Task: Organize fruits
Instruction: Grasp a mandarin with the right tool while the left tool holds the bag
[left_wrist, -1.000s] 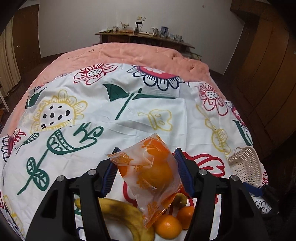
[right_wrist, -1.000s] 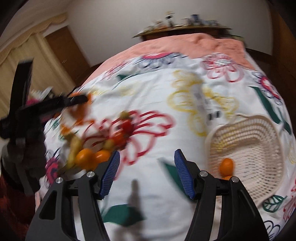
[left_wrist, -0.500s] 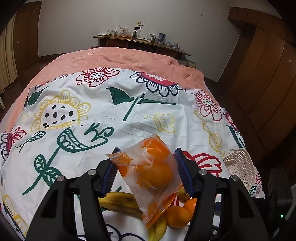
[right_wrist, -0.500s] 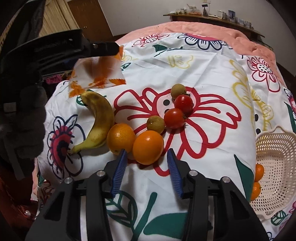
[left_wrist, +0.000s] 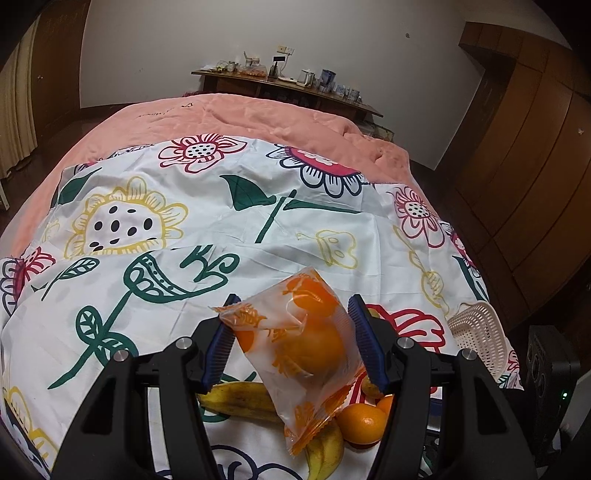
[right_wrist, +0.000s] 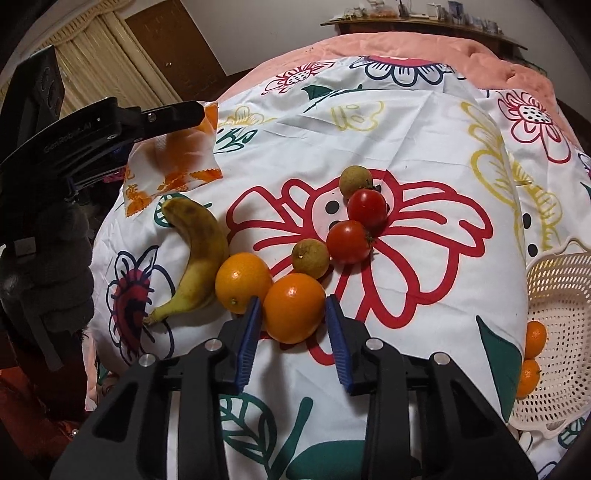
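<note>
Nearest the right wrist camera, the right gripper (right_wrist: 293, 314) stands with its blue pads (right_wrist: 248, 334) either side of an orange (right_wrist: 294, 307) on the flowered sheet (right_wrist: 406, 122); the jaws are narrowed about the fruit, the left pad apparently touching, a sliver of gap showing at the right, so I judge the grip about to close rather than made. That orange lies against a second orange (right_wrist: 243, 282), which crowds the left pad, and a banana (right_wrist: 197, 251) curves just beyond. Past them sit two longan-like brown fruits (right_wrist: 310, 258) and two tomatoes (right_wrist: 349, 242), all clustered on the red flower print. The white perforated basket (right_wrist: 557, 332) at the right edge already holds two small oranges (right_wrist: 533, 338), so it is presumably the destination; the cloth between cluster and basket is bare, giving free passage rightward. In the left wrist view, the left gripper (left_wrist: 291, 328) is held above the bed, jaws fairly wide yet clamped on a clear printed packet (left_wrist: 295, 343) holding an orange, lifted clear of the banana (left_wrist: 240, 400) below, likely waiting its turn. Farther off, the sheet gives way to a pink quilt (left_wrist: 258, 118), then a cluttered wooden shelf (left_wrist: 288, 88) against the wall.
</note>
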